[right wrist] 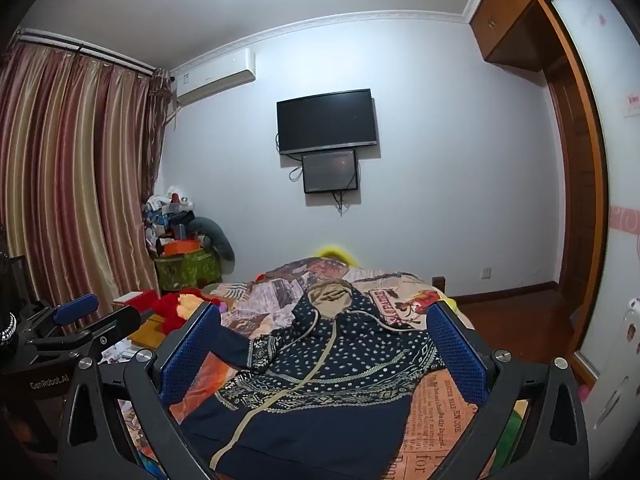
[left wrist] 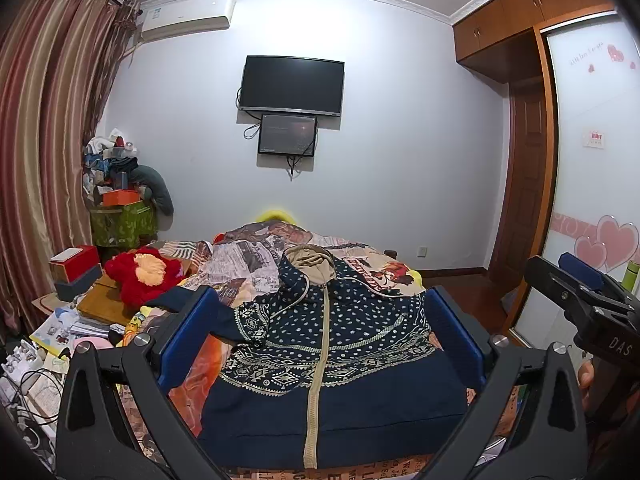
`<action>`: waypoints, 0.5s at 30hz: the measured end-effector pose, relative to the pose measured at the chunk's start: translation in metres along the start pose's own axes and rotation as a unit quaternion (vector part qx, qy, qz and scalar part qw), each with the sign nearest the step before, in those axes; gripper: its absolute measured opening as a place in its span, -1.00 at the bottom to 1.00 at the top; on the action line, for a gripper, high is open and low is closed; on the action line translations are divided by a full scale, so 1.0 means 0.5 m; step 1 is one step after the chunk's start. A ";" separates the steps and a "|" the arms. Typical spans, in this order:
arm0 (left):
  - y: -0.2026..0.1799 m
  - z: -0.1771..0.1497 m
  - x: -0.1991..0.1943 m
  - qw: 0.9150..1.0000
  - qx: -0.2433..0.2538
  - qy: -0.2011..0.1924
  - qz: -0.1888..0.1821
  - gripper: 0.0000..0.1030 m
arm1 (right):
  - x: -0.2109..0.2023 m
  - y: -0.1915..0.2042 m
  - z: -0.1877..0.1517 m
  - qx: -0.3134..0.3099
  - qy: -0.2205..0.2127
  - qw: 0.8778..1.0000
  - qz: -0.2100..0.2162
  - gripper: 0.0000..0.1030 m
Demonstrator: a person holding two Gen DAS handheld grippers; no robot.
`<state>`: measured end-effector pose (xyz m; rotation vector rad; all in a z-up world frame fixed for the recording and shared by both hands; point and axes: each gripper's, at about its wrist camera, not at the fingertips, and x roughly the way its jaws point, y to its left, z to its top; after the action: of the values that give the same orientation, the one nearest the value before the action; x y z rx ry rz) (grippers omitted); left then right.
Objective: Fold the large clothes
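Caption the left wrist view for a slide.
Open left gripper frames a zipped navy patterned hoodie lying flat on the bed.

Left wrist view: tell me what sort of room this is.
Most likely a home bedroom: a bed with a hoodie laid out on it, a built-in wardrobe, and a wall-mounted TV.

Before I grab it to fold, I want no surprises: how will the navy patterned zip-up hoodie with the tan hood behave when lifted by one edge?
The navy patterned zip-up hoodie will likely be floppy: it lies rumpled on the printed bedspread. Its sleeve and drawcords would probably dangle. It looks thick, so moderately heavy, not slippery.
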<state>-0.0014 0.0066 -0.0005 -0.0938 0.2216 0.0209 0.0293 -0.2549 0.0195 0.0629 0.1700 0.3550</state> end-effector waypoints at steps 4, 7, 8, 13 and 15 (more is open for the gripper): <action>0.001 0.002 -0.001 1.000 -0.001 0.000 0.000 1.00 | 0.001 0.009 -0.002 0.000 0.003 1.000 0.002 1.00; 0.000 0.001 -0.001 1.000 -0.001 -0.001 0.001 1.00 | 0.012 0.014 -0.008 0.000 0.006 1.000 0.003 1.00; 0.001 0.001 -0.001 1.000 -0.001 -0.001 0.000 1.00 | 0.012 0.015 -0.008 0.000 0.006 1.000 0.003 1.00; -0.002 0.000 -0.001 1.000 0.001 -0.001 0.003 1.00 | 0.016 0.007 -0.015 0.002 0.007 1.000 0.004 1.00; -0.002 0.000 0.000 1.000 0.001 -0.001 0.003 1.00 | 0.015 0.008 -0.014 0.002 0.008 1.000 0.004 1.00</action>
<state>-0.0013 0.0057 -0.0004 -0.0916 0.2207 0.0271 0.0338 -0.2485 0.0116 0.0646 0.1861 0.3627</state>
